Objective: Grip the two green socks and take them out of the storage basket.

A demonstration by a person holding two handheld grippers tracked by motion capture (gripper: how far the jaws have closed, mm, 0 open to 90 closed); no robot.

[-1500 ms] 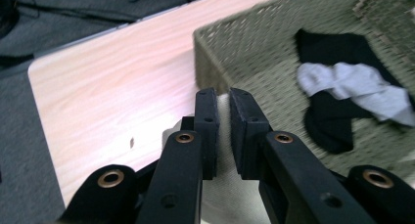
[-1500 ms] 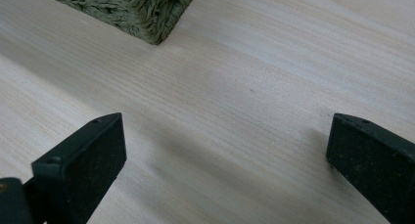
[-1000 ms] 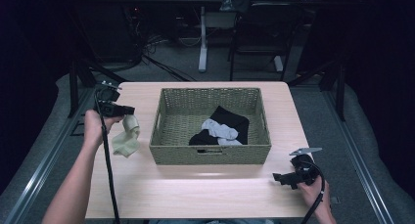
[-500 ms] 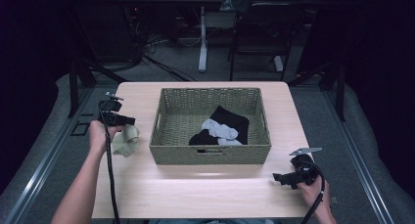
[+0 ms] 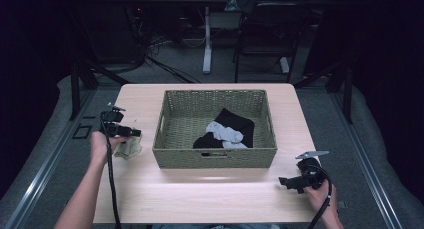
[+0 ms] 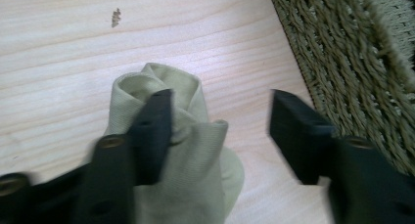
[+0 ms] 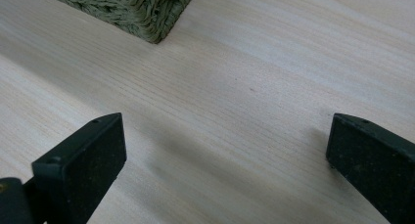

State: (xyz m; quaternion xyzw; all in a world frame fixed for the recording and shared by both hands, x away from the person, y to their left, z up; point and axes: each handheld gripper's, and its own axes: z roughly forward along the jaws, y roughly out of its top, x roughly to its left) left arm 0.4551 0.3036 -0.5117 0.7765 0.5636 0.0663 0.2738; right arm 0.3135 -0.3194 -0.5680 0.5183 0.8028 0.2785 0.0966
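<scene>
**Left gripper over a pale green sock beside the basket; right gripper idle at lower right**

Left gripper (image 5: 131, 133), at centre left of the high view: jaws spread apart, poised over a crumpled pale green sock (image 5: 130, 147) lying on the light wood table (image 5: 200, 194) just left of the woven basket (image 5: 215, 159). Left gripper view (image 6: 220, 121): one jaw pressed against a fold of the sock (image 6: 181, 150), the other standing clear of it near the basket wall (image 6: 352, 53); nothing clamped between them. Left hand (image 5: 101, 144) wrapped round the handle, cable trailing toward the bottom edge.

Right gripper (image 5: 287, 181), at lower right of the high view: held low over bare tabletop by the right hand (image 5: 320, 191), pointing toward frame left. Right gripper view (image 7: 225, 150): jaws wide apart, bare wood (image 7: 235, 87) between them, basket corner (image 7: 142, 13) at upper left.

Basket interior, centre of the high view: black cloth (image 5: 235, 121) and light grey cloth (image 5: 222, 134), overlapping toward the lower right part.
</scene>
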